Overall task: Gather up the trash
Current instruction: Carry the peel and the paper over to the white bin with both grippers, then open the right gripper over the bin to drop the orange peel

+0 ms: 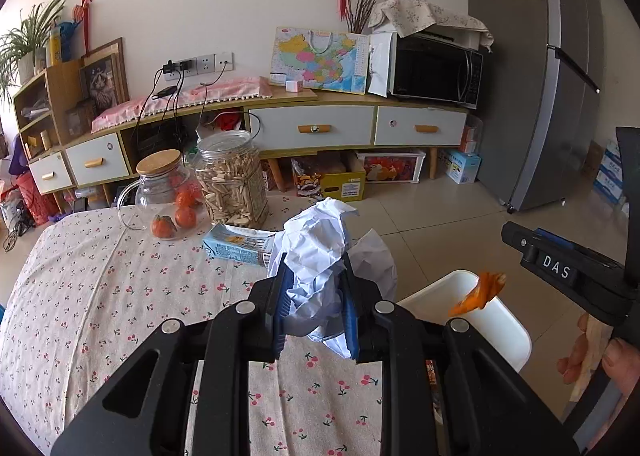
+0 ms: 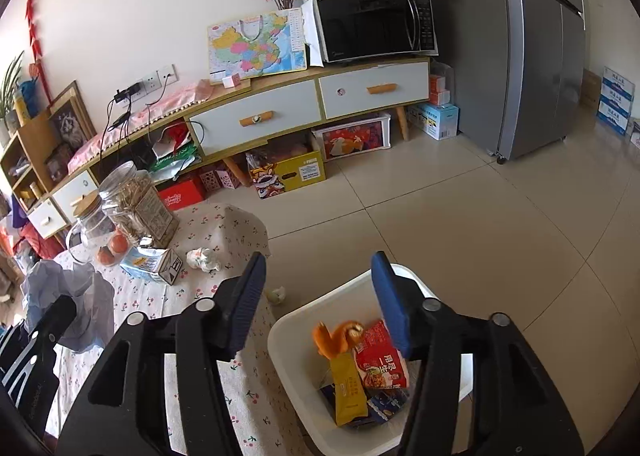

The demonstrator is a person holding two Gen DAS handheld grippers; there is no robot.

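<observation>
On the cherry-print counter (image 1: 100, 288): 3 whole oranges (image 1: 163, 225), 2 clear jars (image 1: 232, 179), 1 pale blue carton (image 1: 236, 246). In the white bin (image 2: 296, 388): 1 orange peel (image 2: 334, 336), 3 wrappers (image 2: 348, 390).

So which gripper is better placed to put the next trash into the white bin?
Left. The left gripper already grips crumpled paper near the white bin; the right gripper hangs open and empty above it.

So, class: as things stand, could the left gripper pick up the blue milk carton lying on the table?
Probably not yet. The left gripper is shut on crumpled white paper, so its jaws are occupied. The milk carton lies just beyond, otherwise unobstructed; the paper would need dropping in the white bin first.
</observation>
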